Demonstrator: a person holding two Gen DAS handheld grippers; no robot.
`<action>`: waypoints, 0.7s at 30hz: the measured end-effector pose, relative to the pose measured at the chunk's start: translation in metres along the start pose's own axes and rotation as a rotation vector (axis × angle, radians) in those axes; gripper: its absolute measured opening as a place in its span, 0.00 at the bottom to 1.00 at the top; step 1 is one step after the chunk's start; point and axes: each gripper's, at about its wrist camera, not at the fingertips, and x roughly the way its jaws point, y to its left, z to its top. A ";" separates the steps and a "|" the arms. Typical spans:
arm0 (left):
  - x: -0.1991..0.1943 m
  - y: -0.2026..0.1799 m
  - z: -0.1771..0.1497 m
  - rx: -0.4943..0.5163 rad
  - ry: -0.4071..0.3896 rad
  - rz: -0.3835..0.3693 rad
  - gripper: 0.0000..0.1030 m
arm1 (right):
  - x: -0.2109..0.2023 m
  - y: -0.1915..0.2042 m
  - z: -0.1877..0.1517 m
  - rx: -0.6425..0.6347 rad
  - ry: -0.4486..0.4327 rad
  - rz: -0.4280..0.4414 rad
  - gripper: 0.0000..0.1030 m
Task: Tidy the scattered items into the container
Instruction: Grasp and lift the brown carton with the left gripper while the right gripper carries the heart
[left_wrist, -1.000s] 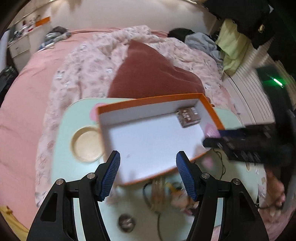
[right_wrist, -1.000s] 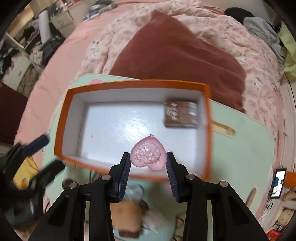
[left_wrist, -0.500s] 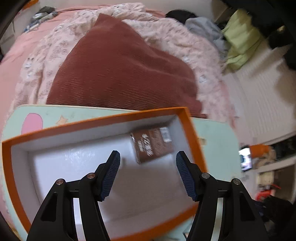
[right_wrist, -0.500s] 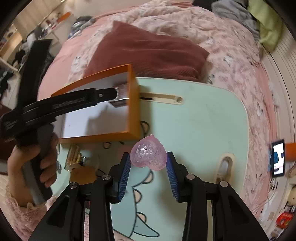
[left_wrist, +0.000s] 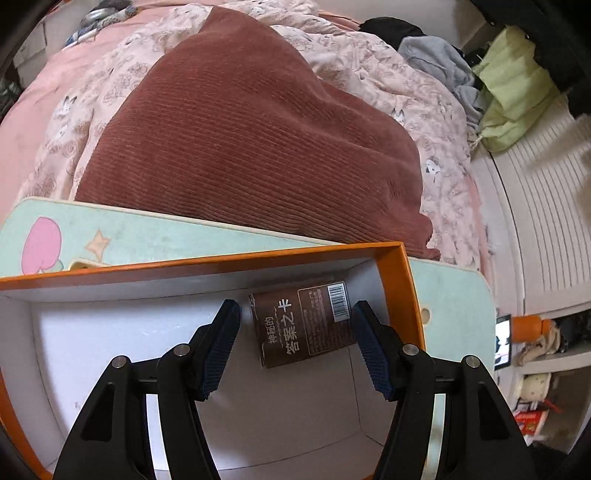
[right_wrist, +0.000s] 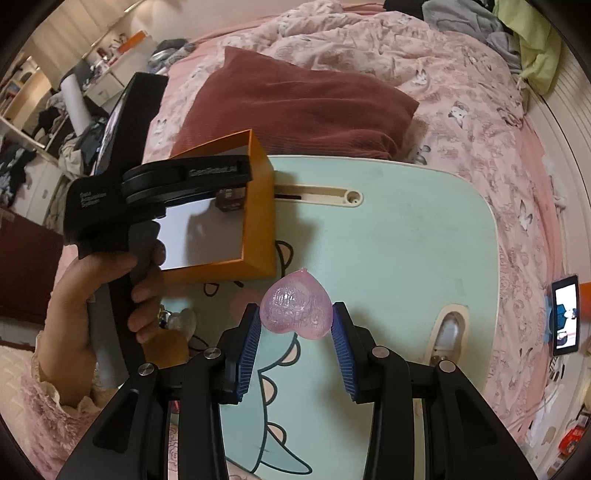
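The pink heart (right_wrist: 295, 312) was pinched between the pads of the right gripper (right_wrist: 296, 326) and held up over the mint desk (right_wrist: 399, 240), just outside the orange box (right_wrist: 258, 206) — not over it. It looked like a translucent, squishy little thing, probably light and a bit slippery, so the grip across its two lobes seemed about right; a hard squeeze likely wasn't needed. Those jaws were closed down only as far as the heart's width.

The brown card pack (left_wrist: 303, 325) was already lying flat inside the box, in its far right corner. Stiff cardboard, easy to take by the long edges if it ever had to be moved. The left gripper (left_wrist: 295, 341) was hung above it with its jaws released and wide — nothing was touched by them.
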 end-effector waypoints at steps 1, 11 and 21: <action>0.000 0.000 -0.001 0.028 0.010 0.006 0.62 | 0.001 0.001 0.000 -0.001 0.003 0.001 0.36; -0.019 0.028 -0.007 0.007 0.057 0.037 0.63 | 0.002 0.007 0.000 -0.007 0.001 0.006 0.36; -0.010 0.019 -0.016 0.092 0.054 0.149 0.17 | 0.009 0.020 -0.004 -0.042 0.012 -0.001 0.36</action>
